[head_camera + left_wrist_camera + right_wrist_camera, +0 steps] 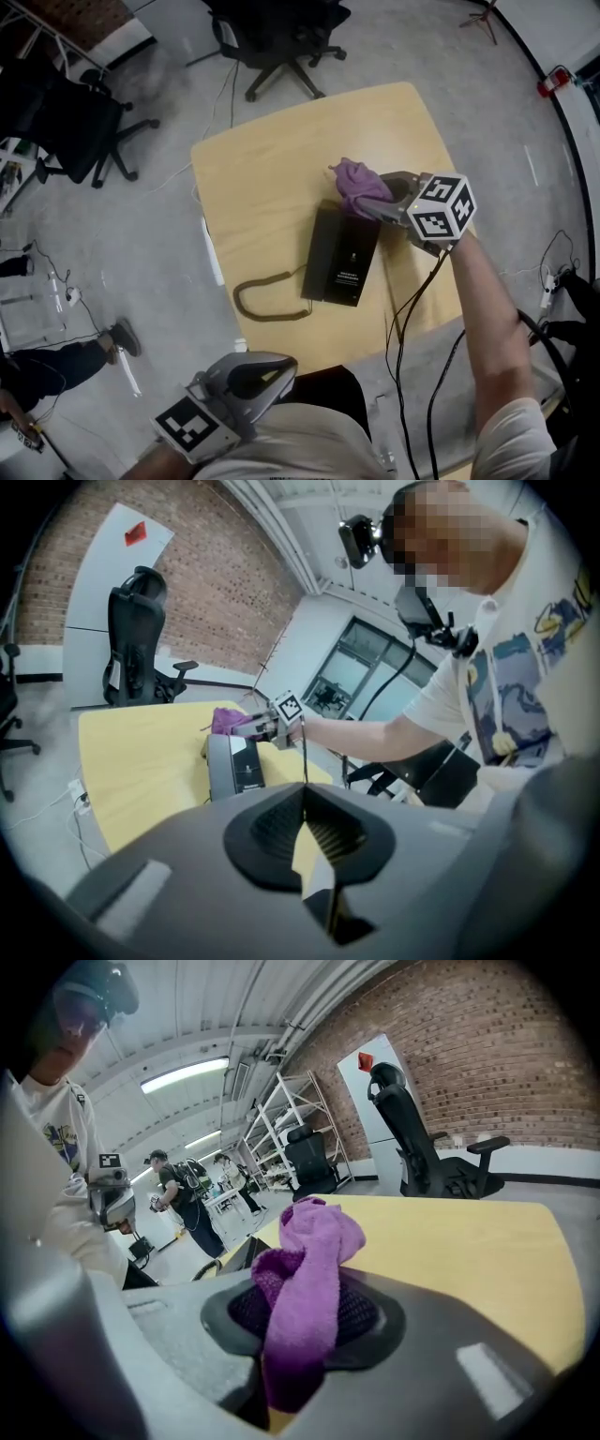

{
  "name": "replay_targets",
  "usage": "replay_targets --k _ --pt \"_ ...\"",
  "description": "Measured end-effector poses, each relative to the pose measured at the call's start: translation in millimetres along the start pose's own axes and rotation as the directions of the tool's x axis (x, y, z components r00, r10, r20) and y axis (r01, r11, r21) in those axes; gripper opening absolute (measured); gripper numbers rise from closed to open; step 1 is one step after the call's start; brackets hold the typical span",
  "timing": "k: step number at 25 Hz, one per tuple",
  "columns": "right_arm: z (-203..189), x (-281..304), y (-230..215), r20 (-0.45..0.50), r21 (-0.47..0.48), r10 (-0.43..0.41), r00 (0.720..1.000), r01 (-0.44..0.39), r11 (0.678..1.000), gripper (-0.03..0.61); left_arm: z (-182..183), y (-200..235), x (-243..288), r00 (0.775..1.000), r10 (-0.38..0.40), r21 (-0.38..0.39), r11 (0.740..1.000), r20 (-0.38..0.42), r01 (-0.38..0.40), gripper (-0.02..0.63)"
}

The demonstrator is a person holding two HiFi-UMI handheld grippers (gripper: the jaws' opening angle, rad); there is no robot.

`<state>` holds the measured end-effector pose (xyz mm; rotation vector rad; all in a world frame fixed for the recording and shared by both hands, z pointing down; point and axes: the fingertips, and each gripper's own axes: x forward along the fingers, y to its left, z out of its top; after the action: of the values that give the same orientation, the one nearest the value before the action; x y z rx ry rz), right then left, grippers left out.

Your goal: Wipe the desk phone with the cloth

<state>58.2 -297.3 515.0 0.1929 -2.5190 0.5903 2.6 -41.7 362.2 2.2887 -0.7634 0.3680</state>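
Observation:
A black desk phone [342,256] lies on the yellow table [272,169], its coiled cord [267,300] trailing toward the near left. A purple cloth [358,187] is bunched at the phone's far end, and my right gripper [379,207] is shut on it. In the right gripper view the cloth [305,1274] sticks up from between the jaws over the table [469,1241]. My left gripper [267,375] stays low by my body, off the table's near edge, shut with nothing in it. From the left gripper view the phone [232,764] and cloth [228,718] lie far ahead.
Black office chairs [281,42] stand past the table's far edge, another chair [70,117] at the far left. Cables [412,309] hang over the table's right near corner. A person's legs [56,361] show at the left on the grey floor.

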Motion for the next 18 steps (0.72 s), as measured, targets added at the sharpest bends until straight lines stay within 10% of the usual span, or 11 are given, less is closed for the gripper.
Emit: replay_targets --k 18 --pt "-34 13 -36 -0.077 -0.096 -0.175 0.982 0.167 0.981 0.121 -7 -3 -2 1.0 0.017 0.005 1.0 -0.005 -0.017 0.005"
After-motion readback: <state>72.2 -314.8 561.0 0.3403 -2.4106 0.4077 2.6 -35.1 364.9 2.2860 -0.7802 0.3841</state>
